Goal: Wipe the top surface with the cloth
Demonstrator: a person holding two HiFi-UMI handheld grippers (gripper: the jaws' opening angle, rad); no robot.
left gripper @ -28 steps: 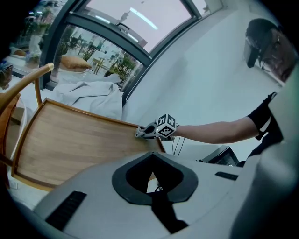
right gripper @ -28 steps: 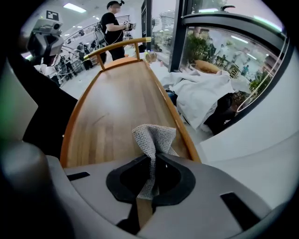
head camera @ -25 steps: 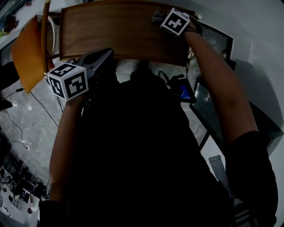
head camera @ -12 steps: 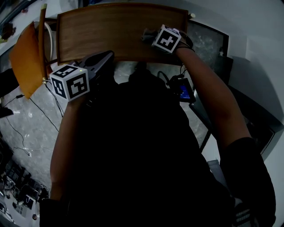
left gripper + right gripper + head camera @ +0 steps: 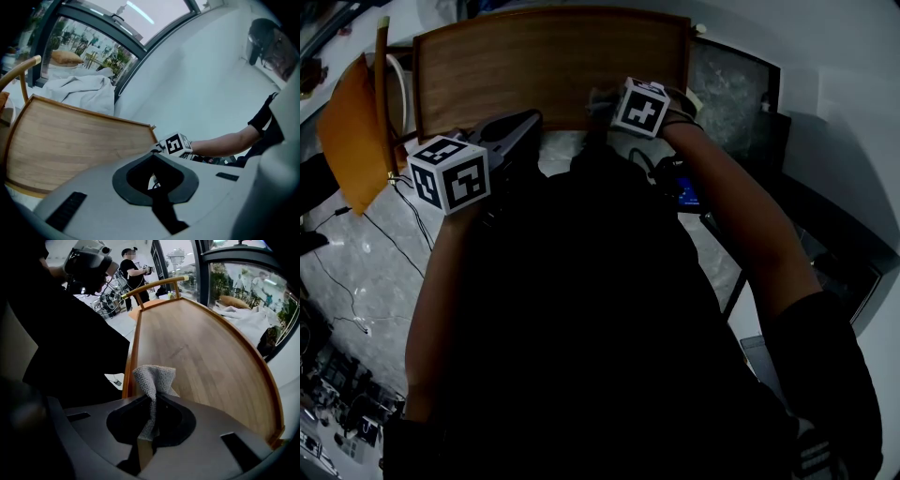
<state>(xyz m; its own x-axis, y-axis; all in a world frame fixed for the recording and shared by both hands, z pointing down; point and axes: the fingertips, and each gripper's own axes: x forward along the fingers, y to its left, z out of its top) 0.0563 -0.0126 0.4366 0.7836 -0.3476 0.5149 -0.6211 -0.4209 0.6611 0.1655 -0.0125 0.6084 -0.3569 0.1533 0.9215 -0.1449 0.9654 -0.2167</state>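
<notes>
Holds the right gripper low at the near rim of the wooden bench top, toward its right-hand end. Pinches a grey cloth in that gripper's jaws, clamped tight on a narrow fold. Lets the loose bunch of cloth stand up past the jaw tips, over the wood just inside the raised rim. Cannot tell whether it presses on the surface. Shows in the head view only as a small grey scrap beside the marker cube.

Carries the left gripper at the near-left edge of the bench, well apart from the right one. Presses its jaws together on nothing, with only a sliver of light at the seam. Looks past them across the wood grain to the right gripper's marker cube.

Has an orange chair seat off the bench's left end and a heap of white fabric beyond the far rim.
</notes>
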